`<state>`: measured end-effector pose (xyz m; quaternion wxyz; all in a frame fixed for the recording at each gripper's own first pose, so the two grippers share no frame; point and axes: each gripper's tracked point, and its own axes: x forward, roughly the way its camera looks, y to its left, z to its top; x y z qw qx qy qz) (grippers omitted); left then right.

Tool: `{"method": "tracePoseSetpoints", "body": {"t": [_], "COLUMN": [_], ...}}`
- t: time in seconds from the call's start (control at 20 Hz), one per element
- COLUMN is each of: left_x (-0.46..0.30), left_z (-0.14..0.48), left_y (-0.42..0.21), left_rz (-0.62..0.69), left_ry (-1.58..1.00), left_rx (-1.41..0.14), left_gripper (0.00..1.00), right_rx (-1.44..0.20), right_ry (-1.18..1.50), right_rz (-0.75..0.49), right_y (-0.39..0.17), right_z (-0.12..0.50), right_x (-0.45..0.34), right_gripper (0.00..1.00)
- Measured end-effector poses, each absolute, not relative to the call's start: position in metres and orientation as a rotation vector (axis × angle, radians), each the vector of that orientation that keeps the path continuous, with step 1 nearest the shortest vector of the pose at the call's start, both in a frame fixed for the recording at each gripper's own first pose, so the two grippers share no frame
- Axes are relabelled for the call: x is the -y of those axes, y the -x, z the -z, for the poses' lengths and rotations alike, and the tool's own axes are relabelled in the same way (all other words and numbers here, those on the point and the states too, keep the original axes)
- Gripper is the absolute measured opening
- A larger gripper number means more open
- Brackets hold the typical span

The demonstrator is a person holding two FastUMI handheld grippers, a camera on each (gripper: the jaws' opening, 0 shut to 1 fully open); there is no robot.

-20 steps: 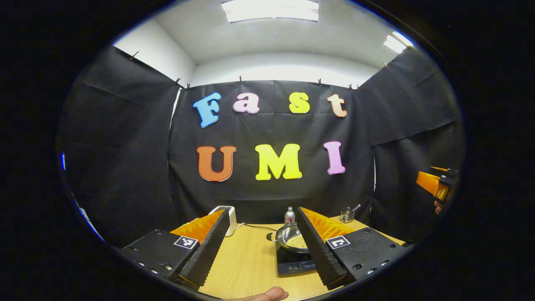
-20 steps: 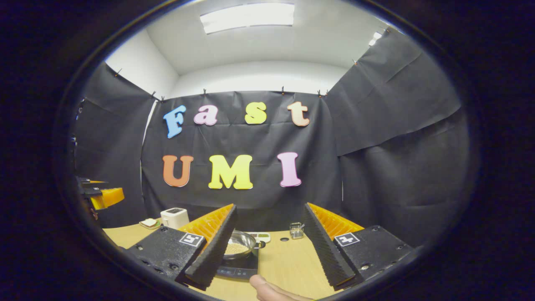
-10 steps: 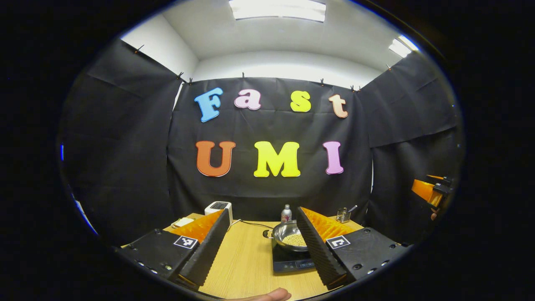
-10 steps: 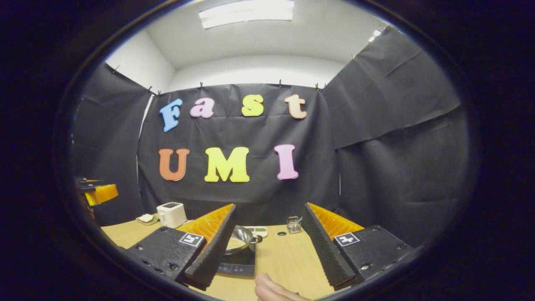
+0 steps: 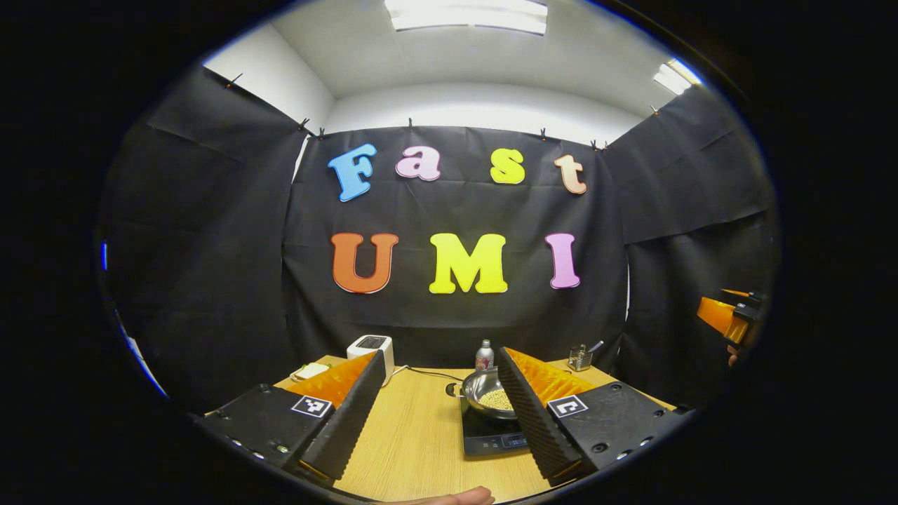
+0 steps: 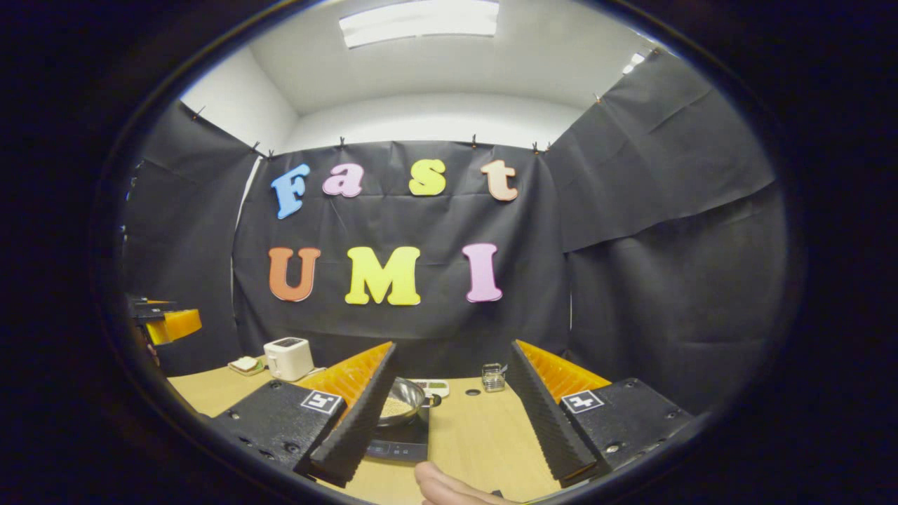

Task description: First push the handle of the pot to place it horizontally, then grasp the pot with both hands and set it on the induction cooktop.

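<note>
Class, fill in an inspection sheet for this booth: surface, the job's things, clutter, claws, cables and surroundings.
Surface: wooden table, bare in front.
Job's things: pot holding pale grains sits on the induction cooktop.
Clutter: toaster, bottle, glass jar, small plate.
Claws: left claw and right claw both open, holding nothing, back from the pot.
Cables: dark cord lies behind the cooktop.
Surroundings: black cloth walls, ceiling lights.

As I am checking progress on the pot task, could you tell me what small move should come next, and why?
Probably none beyond holding both tools back. The pot already sits on the induction cooktop, its grains inside. The left tool and the right tool are open and apart from it, raised above the wooden table. The task looks done.
</note>
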<state>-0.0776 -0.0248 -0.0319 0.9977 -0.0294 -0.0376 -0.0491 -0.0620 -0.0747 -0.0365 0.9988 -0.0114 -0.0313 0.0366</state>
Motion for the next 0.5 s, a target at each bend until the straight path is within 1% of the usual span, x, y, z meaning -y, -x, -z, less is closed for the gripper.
{"method": "tracePoseSetpoints", "body": {"t": [0.15,0.5], "left_x": [0.0225,0.0301], "left_z": [0.0262,0.0273], "left_y": [0.0803,0.0804], "left_rz": [0.082,0.106], "left_ry": [0.054,0.056], "left_rx": [0.098,0.097], "left_gripper": [0.95,0.95], "right_rx": [0.073,0.060], "right_ry": [0.022,0.013], "right_rz": [-0.076,-0.059], "right_y": [0.0629,0.0604], "right_z": [0.0345,0.0397], "right_x": [0.0742,0.0828], "right_gripper": [0.96,0.96]}}
